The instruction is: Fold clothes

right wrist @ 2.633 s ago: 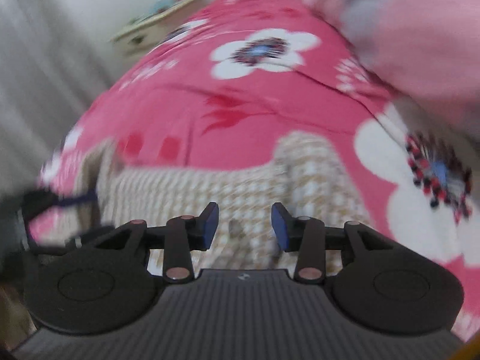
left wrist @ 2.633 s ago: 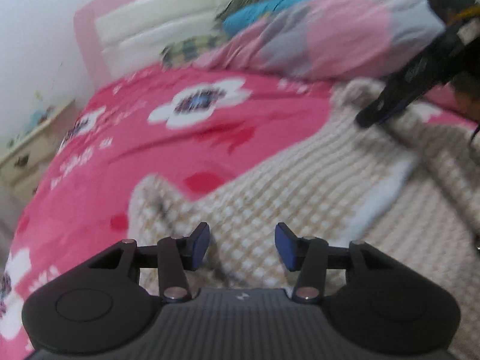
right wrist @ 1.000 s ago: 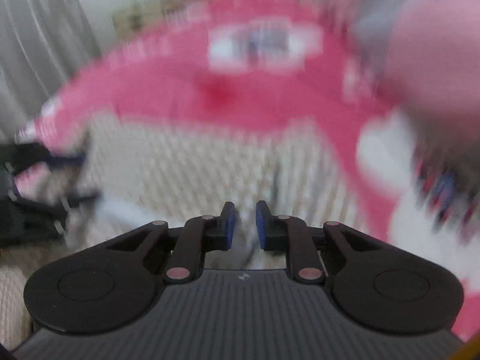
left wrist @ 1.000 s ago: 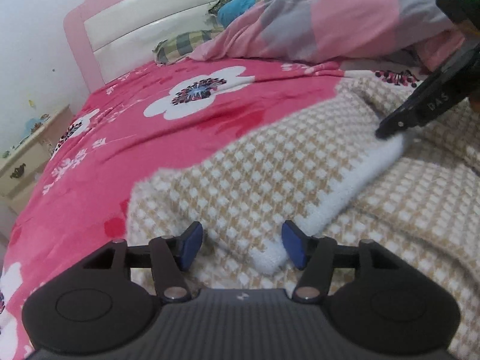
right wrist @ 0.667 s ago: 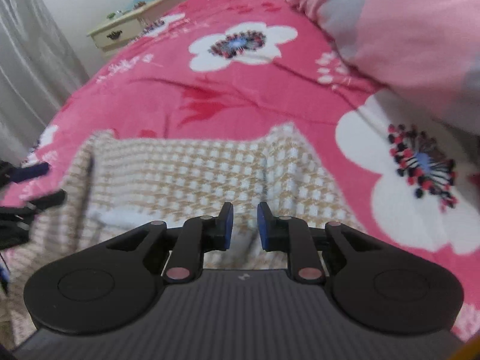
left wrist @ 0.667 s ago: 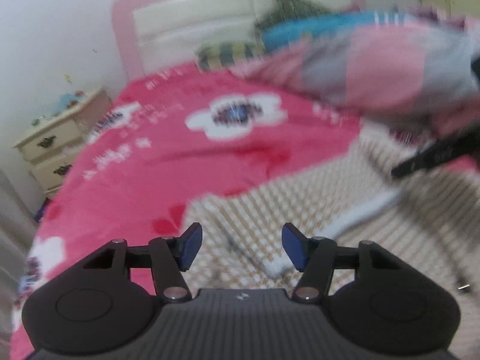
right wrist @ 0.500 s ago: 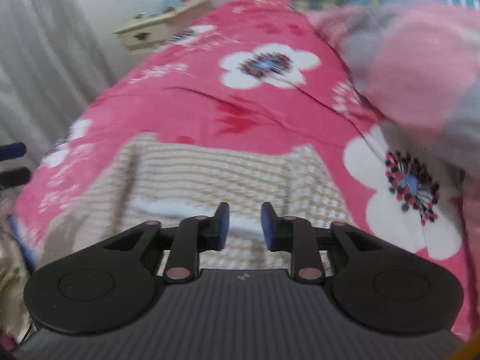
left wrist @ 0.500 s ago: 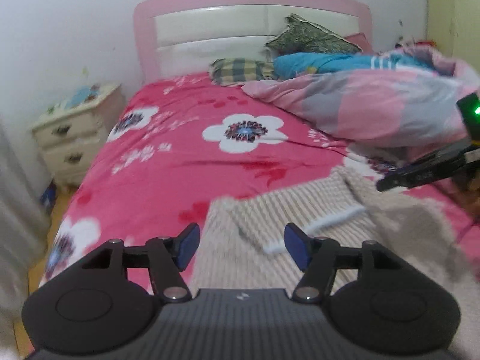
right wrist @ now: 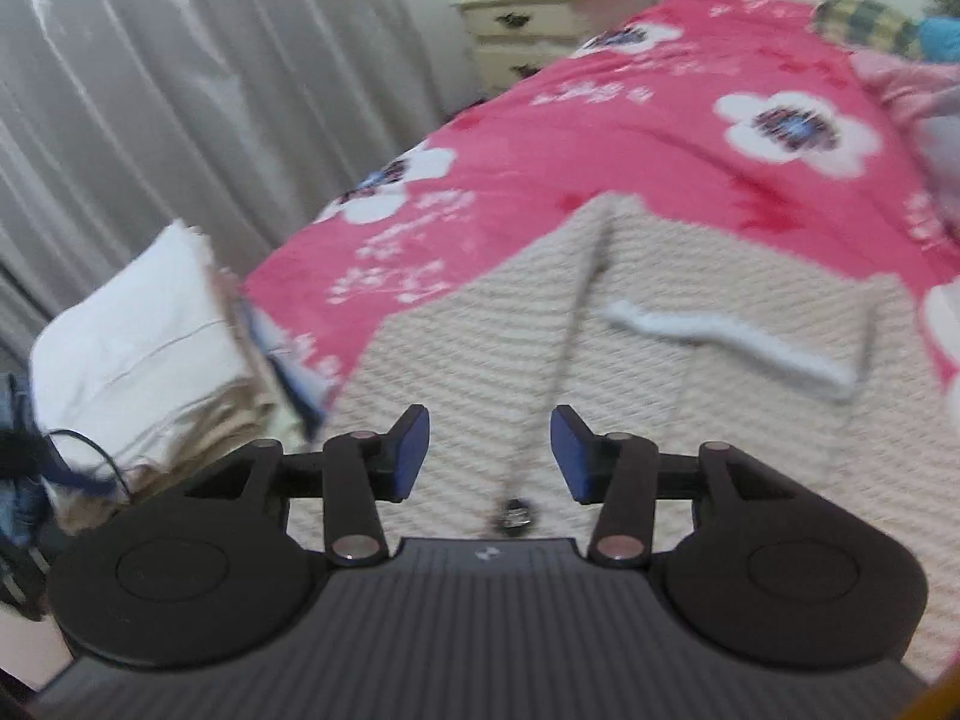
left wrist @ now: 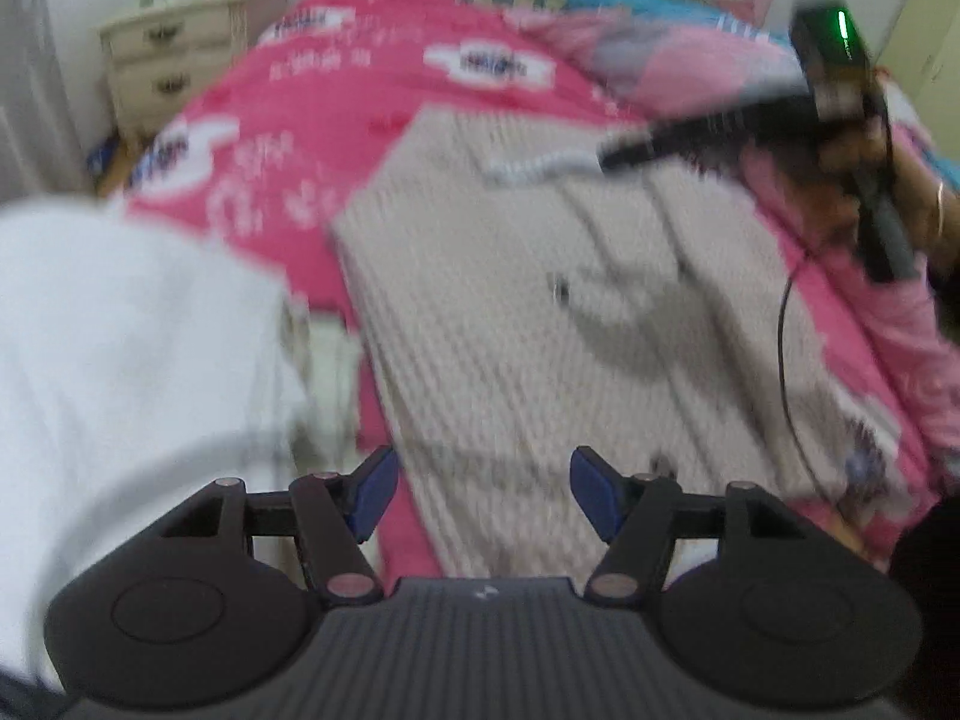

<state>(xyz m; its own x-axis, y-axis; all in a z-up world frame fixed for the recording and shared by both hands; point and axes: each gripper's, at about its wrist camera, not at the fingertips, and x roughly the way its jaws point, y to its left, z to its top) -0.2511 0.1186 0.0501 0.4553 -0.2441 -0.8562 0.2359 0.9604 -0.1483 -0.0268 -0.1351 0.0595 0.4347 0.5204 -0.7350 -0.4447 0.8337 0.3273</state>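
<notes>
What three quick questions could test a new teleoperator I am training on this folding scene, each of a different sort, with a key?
1. True or false: the left gripper is clamped on the beige checked garment.
2. Multiple choice: the stack of folded clothes lies (A) on the nightstand, (B) at the bed's near corner beside the curtain, (C) on the pillows.
3. Fill in: the garment lies on a pink bedspread printed with white ____.

Key: 1 false, jaws open and empty. 2 B. 3 flowers.
</notes>
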